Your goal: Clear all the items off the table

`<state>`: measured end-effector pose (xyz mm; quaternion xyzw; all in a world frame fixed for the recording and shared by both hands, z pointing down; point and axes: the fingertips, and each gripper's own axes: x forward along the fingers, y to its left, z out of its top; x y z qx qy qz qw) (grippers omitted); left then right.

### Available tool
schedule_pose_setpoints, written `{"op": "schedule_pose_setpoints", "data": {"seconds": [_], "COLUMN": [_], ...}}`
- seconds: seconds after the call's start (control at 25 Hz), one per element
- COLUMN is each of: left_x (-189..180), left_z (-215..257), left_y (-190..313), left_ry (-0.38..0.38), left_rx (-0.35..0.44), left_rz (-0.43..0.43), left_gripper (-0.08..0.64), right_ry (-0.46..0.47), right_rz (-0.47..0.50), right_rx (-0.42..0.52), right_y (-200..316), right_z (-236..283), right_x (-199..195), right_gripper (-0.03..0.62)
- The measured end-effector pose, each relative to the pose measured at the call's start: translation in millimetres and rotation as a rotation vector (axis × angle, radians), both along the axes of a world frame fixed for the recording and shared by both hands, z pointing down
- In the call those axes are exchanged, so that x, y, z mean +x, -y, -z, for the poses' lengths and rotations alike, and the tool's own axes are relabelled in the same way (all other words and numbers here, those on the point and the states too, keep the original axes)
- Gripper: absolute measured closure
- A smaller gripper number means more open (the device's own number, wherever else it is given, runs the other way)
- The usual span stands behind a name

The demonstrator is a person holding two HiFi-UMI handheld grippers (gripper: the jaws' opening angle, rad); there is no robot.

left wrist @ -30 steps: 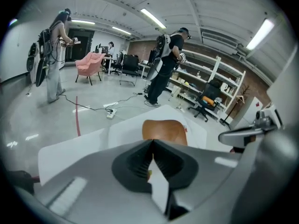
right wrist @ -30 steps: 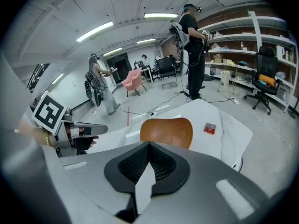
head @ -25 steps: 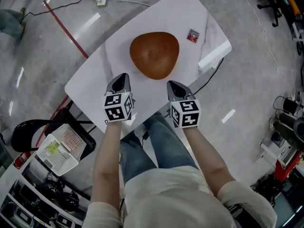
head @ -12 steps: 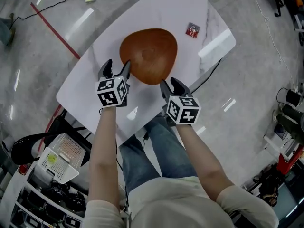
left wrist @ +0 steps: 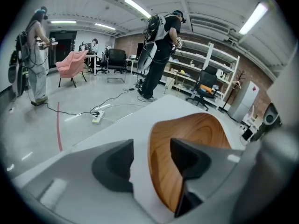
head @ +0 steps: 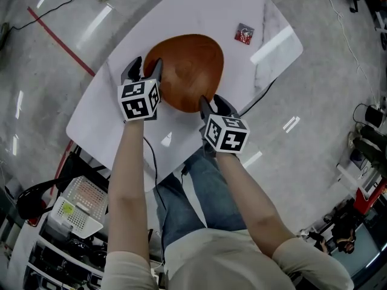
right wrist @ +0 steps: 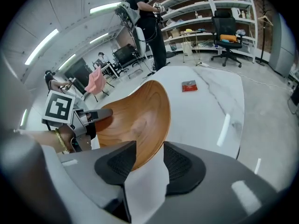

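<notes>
Though its print is unreadable | red packet (head: 244,34) on table (head: 205,8) | wooden bowl (head: 188,65) near

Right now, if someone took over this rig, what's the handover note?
Left gripper: open, jaws have just been closing, astride the wooden bowl's left rim, not gripping.
Right gripper: open, jaws have just been opening, the bowl's near rim between them, no grip.
Bowl and small red packet both sit on the table.
Done: nothing cleared.
Left: grip the bowl, lift it off, then the packet.
</notes>
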<state>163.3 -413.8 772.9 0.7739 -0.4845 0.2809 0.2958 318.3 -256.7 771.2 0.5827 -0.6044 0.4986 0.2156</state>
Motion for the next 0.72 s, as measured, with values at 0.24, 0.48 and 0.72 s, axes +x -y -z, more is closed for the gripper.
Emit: {"op": "schedule_pose_setpoints", "data": {"seconds": [0.24,0.48,0.72], "left_x": [7,2,2], "left_z": [-5,-1,8], "left_y": [-4,-10,-30], "left_ry": [0.007,0.038,0.029], "left_rx": [-0.014,-0.010,-0.016], "left_rz": [-0.021,0.016,0.034], "left_gripper": [0.368,0.468,0.529], "right_ry": [-0.011,-0.039,-0.057], "right_rz": [-0.018,-0.027,-0.072], "right_rx": [-0.022,-0.041,-0.117], "right_y": [1,0,-19], "right_z": [-9,-13,-21], "right_x": [1,3,16], "right_gripper": [0.419,0.448,0.503]}}
